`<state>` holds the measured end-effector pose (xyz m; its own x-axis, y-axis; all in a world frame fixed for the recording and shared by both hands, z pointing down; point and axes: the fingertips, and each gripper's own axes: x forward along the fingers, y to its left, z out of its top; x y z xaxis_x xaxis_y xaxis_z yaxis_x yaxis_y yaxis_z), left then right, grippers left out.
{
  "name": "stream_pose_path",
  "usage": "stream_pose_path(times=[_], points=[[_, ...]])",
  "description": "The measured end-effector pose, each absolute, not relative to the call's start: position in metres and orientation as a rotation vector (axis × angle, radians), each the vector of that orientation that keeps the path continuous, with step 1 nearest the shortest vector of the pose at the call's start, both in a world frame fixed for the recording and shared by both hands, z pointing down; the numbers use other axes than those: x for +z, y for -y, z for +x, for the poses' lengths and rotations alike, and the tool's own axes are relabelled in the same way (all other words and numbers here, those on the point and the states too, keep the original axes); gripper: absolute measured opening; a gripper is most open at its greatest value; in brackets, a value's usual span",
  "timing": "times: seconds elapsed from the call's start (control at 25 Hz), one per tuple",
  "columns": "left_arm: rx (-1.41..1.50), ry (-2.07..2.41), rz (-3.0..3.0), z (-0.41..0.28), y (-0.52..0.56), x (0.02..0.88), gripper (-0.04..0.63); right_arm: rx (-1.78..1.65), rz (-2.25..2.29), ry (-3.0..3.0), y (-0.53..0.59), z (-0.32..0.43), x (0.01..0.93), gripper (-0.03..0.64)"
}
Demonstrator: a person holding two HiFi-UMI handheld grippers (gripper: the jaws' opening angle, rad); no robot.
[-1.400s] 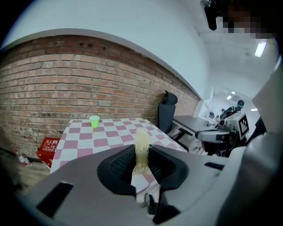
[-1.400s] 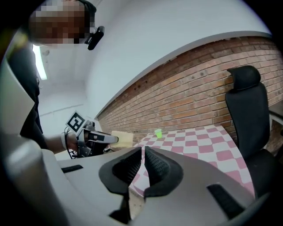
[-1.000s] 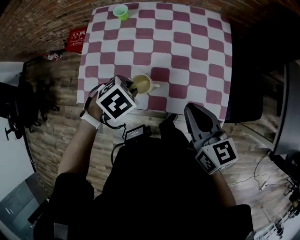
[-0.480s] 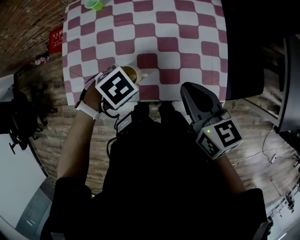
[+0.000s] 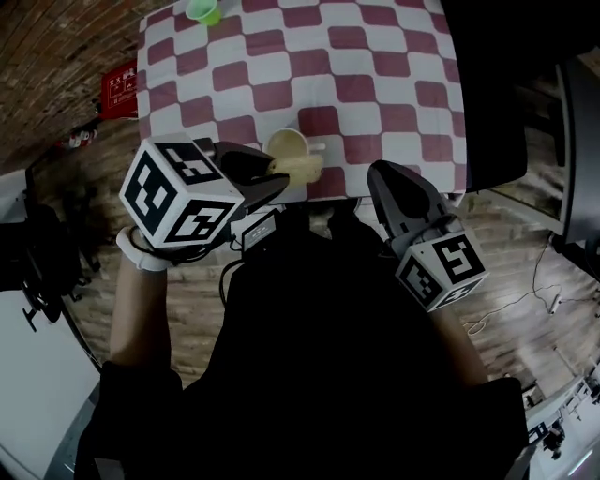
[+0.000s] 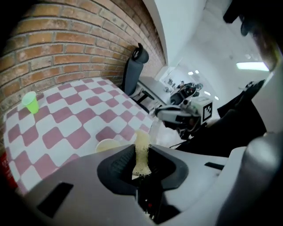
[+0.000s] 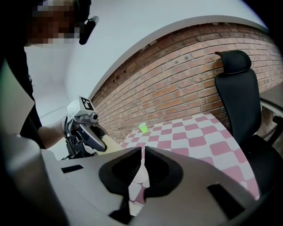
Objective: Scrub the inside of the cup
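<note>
A cream mug stands near the front edge of the checkered table, handle to the right. My left gripper hovers just in front of it, level with the table edge, shut on a thin yellow sponge that sticks out beside the mug. In the left gripper view the sponge stands pinched between the jaws, with the mug beyond them. My right gripper is shut with nothing in it, in front of the table edge and to the right of the mug; its jaws meet in the right gripper view.
A small green cup stands at the table's far left corner. A black office chair is at the table's right side. A brick wall and a wooden floor surround the table. The person's dark-clothed body fills the near side.
My left gripper has drawn back from the mug toward the table's front edge and turned, with the sponge now outside the mug. The right gripper has stayed in place.
</note>
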<state>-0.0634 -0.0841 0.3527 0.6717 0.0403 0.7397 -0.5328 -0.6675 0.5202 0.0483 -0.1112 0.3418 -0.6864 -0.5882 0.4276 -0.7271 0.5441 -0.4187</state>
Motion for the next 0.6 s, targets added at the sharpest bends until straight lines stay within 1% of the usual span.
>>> stream_pose_path(times=[0.08,0.12,0.24,0.44,0.6], points=[[0.906,0.443,2.149,-0.069,0.091,0.340,0.080,0.865,1.121,2.556,0.109,0.046,0.339,0.043],[0.945,0.506,2.166,-0.075,0.098,0.342,0.080,0.862,1.124,2.564,0.108,0.046,0.338,0.042],[1.249,0.624,2.214,-0.087,0.110,0.361,0.080,0.860,1.141,2.576,0.105,0.050,0.337,0.043],[1.818,0.456,2.140,-0.083,0.104,0.421,0.080,0.888,1.202,2.572,0.101,0.059,0.339,0.043],[1.982,0.342,2.111,-0.065,0.099,0.458,0.080,0.886,1.245,2.561,0.102,0.074,0.336,0.043]])
